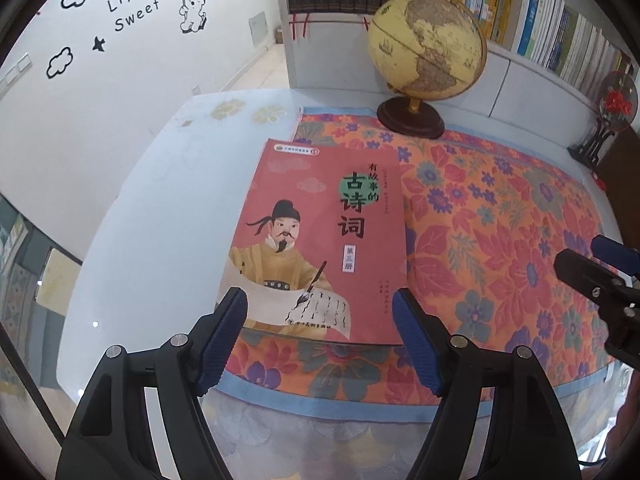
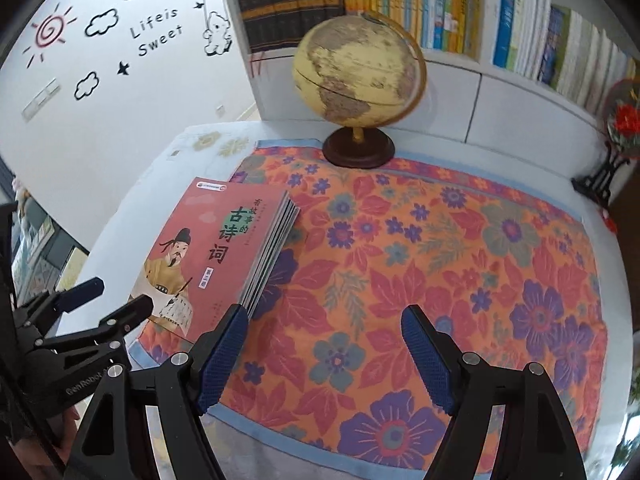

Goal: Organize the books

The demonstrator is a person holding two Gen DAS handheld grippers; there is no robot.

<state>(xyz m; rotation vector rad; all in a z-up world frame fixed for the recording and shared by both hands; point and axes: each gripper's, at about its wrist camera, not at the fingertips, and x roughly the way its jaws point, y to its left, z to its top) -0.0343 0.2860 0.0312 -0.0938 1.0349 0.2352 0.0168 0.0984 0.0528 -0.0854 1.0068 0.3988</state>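
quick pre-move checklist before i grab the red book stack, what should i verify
1. Left gripper open, fingers spread wide enough for the stack: ok.
2. Right gripper open and holding nothing: ok.
3. Red book stack squared up: ok; the right wrist view shows several thin books with edges roughly aligned, lying flat.
4. Stack fully supported: ok; it sits partly on the floral mat and partly on the white table.
5. Globe clear of the stack: ok, it stands behind it with a gap.
6. Free slot on the bookshelf: cannot tell, the visible rows look full.
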